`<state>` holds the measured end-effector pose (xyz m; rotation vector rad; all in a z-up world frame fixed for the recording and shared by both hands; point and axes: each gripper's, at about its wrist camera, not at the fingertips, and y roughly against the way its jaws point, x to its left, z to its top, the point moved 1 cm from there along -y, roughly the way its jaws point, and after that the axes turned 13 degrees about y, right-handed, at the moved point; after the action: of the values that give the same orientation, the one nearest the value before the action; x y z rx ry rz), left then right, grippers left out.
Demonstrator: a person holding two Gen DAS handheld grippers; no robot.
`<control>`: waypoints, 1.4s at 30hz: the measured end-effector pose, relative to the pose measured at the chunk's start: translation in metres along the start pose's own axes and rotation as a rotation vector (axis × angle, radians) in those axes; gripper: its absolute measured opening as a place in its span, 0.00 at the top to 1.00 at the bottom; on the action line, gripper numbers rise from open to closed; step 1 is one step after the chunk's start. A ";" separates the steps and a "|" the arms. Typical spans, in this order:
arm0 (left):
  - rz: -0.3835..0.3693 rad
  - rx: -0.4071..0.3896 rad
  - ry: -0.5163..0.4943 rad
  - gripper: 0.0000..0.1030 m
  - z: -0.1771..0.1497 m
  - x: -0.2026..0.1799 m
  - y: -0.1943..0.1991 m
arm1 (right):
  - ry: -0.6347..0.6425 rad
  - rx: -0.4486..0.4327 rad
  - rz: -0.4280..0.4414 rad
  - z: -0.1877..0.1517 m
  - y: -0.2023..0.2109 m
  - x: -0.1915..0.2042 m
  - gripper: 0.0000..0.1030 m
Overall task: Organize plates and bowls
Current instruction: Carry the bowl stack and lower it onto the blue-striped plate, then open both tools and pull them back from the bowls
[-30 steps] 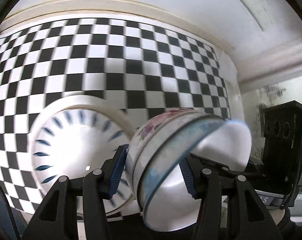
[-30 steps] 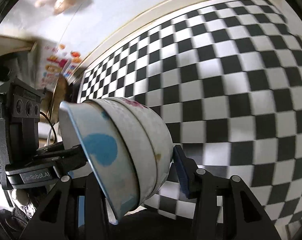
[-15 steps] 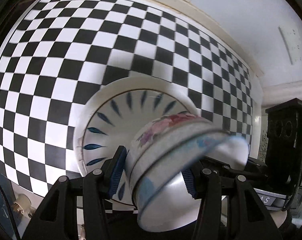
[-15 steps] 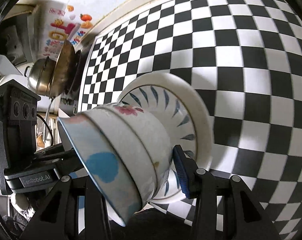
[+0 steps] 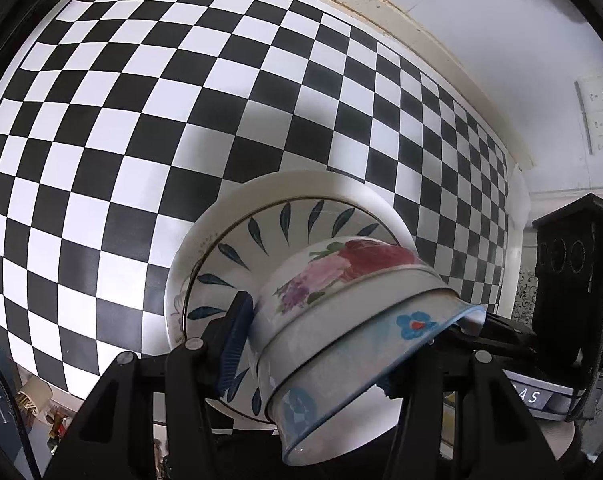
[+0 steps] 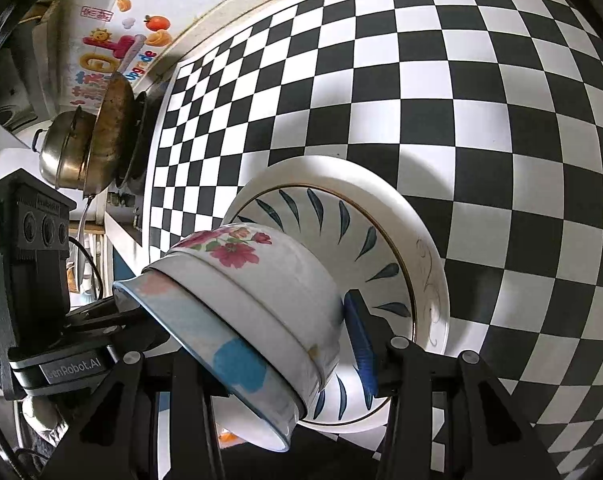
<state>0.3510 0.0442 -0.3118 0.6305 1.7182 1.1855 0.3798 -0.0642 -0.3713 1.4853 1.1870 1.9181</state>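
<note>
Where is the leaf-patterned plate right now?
The plate lies on the checkered cloth, in the lower centre of both wrist views, directly behind the stacked bowls that the left gripper and right gripper hold between them.

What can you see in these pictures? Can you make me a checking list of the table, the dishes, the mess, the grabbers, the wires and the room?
Surface: black-and-white checked tablecloth, shadowed near the dishes.
Job's things: two nested bowls, flowered bowl under a blue-patterned bowl, tilted over a leaf-patterned plate lying on the cloth. Whether the bowls touch the plate cannot be told.
Clutter: nothing seen on the cloth.
Grippers: left gripper and right gripper each shut on the bowls, from opposite sides.
Cables: a thin wire at the left gripper.
Surroundings: metal pot and pan at the table's far end, colourful wall stickers, wall sockets.
</note>
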 end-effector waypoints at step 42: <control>0.169 -0.411 -0.199 0.24 -0.090 -0.002 0.135 | 0.147 -0.290 -0.453 -0.079 0.132 0.123 0.11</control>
<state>0.2598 0.0574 -0.1786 0.6223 1.2248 1.4887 0.2871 -0.0695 -0.1984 0.8520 1.1306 1.8063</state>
